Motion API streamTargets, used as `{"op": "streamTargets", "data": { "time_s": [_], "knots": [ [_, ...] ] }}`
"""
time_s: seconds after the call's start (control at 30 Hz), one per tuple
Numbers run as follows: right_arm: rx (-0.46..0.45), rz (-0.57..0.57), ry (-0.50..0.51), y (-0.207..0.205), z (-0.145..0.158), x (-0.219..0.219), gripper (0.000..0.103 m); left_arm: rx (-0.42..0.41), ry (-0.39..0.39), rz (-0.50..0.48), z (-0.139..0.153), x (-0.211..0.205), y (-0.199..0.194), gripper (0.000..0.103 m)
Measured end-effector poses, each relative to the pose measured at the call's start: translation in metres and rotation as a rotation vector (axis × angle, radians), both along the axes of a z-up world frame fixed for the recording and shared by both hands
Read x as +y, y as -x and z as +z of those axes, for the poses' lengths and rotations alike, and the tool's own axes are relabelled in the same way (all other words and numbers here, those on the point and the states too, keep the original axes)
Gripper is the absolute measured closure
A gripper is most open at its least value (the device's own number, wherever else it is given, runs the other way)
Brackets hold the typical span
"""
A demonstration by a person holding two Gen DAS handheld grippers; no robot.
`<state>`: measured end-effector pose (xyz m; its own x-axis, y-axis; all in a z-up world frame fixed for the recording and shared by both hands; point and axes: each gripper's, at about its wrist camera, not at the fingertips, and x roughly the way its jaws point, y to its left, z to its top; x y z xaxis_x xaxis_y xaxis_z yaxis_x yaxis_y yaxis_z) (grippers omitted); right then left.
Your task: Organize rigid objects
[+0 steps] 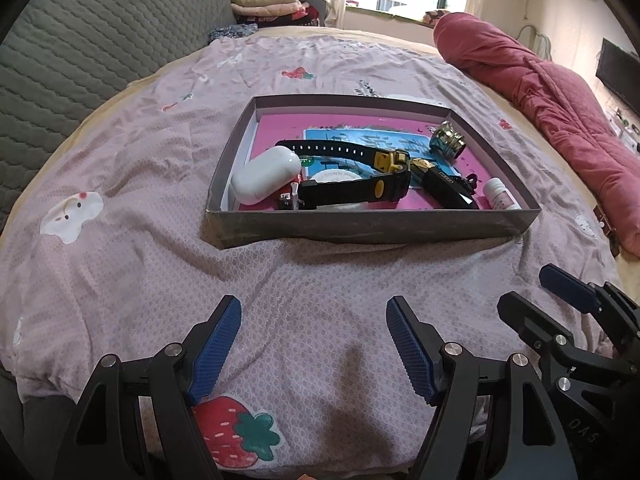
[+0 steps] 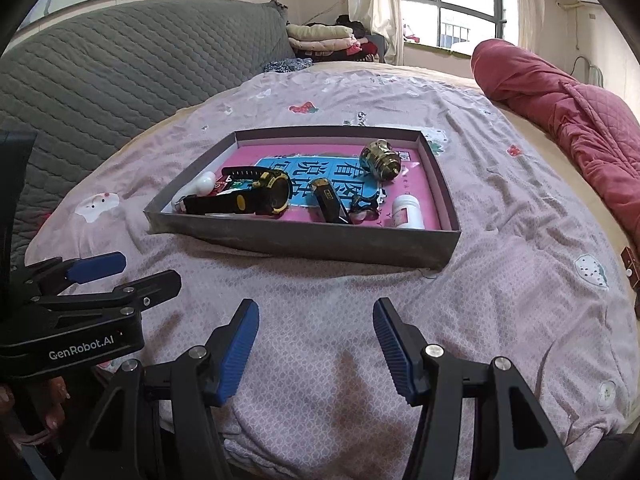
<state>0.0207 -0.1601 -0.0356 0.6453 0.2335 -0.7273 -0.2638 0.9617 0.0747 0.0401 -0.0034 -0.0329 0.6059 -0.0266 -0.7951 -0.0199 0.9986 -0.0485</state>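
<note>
A shallow grey box [image 1: 360, 226] [image 2: 304, 240] lies on the bed. It holds a pink book [image 1: 276, 130] [image 2: 404, 190], a black and yellow watch [image 1: 360, 184] [image 2: 248, 196], a white case [image 1: 266, 176] [image 2: 202, 184], a brass-coloured knob [image 1: 448, 140] [image 2: 378, 160], a black lighter [image 1: 444, 184] [image 2: 328, 200] and a small white bottle [image 1: 500, 196] [image 2: 408, 210]. My left gripper [image 1: 314, 344] is open and empty over the bedspread, short of the box. My right gripper [image 2: 316, 350] is open and empty, beside it to the right.
The pink bedspread [image 1: 140, 184] [image 2: 500, 280] has strawberry prints. A rolled red quilt [image 1: 540, 92] [image 2: 580, 120] lies at the right. A grey padded headboard [image 1: 80, 40] [image 2: 120, 72] is at the left. Folded clothes [image 1: 268, 4] [image 2: 324, 38] are at the back.
</note>
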Motion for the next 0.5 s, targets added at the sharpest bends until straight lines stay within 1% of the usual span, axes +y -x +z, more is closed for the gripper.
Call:
{"op": "streamTargets", "data": {
  "time_s": [0.5],
  "knots": [
    [0.006,0.012,0.003,0.0007,-0.0015,0.0021,0.044,0.0,-0.001,-0.007,-0.0018,-0.002,-0.0006,0.027]
  ]
}}
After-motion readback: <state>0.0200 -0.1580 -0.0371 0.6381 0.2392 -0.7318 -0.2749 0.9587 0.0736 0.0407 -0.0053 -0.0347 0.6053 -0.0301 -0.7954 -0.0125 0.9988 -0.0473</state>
